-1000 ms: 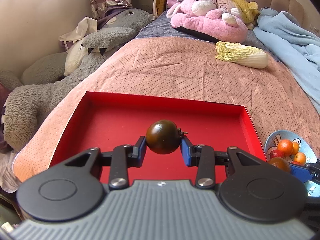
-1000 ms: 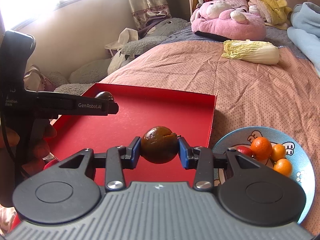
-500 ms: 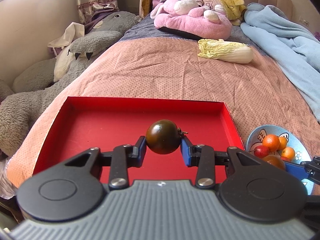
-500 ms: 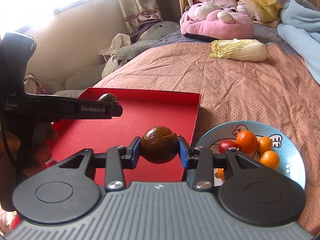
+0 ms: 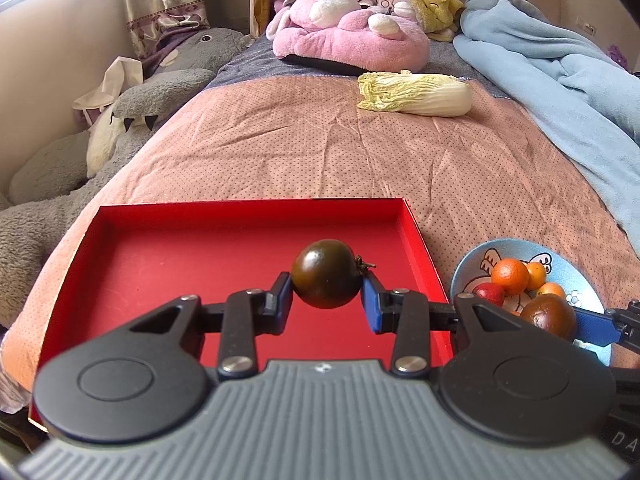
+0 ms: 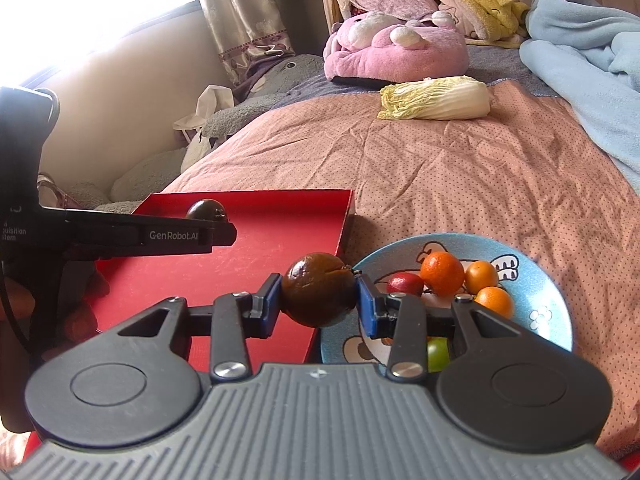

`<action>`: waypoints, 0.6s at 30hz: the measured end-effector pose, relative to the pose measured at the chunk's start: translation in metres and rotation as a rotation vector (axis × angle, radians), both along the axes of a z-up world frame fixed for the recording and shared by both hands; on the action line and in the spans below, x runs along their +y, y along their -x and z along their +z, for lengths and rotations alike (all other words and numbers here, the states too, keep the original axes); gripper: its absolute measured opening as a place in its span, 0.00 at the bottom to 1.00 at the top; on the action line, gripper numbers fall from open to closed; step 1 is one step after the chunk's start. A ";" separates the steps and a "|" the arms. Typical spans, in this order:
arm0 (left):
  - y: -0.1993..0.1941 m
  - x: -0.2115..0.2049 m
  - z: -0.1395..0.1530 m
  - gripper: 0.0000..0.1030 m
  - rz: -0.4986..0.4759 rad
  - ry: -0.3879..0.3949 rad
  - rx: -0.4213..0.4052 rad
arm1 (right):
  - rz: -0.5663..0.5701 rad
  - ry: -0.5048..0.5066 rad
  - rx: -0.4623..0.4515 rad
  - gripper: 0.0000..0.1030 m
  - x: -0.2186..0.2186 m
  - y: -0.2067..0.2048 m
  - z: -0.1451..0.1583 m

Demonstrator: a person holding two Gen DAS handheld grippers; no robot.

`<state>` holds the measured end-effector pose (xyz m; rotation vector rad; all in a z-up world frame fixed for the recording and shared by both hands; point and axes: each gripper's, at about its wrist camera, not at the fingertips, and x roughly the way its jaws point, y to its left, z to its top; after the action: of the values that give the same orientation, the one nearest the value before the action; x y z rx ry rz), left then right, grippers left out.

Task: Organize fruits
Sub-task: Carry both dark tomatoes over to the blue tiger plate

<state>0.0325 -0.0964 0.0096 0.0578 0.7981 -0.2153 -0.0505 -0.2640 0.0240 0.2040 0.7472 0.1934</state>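
Nearest to me, the left gripper pinches a dark green-brown tomato between its blue pads, the little stem poking out toward the right pad, and it hangs over the near half of the red tray that lies on the bed. Beside it, the right gripper has its fingers clamped on a second, browner tomato with a crease across its skin; this one sits in the air over the right edge of the tray, just where the tray meets the blue cartoon plate. The plate lies just right of the tray on the pink dotted bedspread and carries three small oranges, a red fruit and something green half hidden behind the gripper's finger. From the right wrist view a person's hand shows dimly at the left, behind the handle of the left gripper. Farther up the bed a napa cabbage lies on its side. Beyond it rests a pink plush toy with a yellow one behind it, a light blue blanket heaped along the right, and a big grey plush slumped off the left side near the curtain.
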 end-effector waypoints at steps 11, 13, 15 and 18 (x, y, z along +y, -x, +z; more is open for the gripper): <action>0.005 -0.034 -0.001 0.39 -0.070 -0.006 0.003 | -0.085 -0.011 0.014 0.44 -0.035 0.012 -0.009; 0.006 -0.041 -0.002 0.39 -0.088 -0.007 0.004 | -0.100 -0.012 0.021 0.44 -0.041 0.014 -0.012; 0.007 -0.047 -0.003 0.39 -0.104 -0.007 0.007 | -0.111 -0.012 0.026 0.44 -0.046 0.015 -0.014; 0.007 -0.056 -0.005 0.39 -0.125 -0.007 0.013 | -0.130 -0.011 0.032 0.44 -0.054 0.018 -0.016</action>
<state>0.0251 -0.1527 0.0045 0.1134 0.8087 -0.3312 -0.0686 -0.3178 0.0075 0.2659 0.7621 0.0709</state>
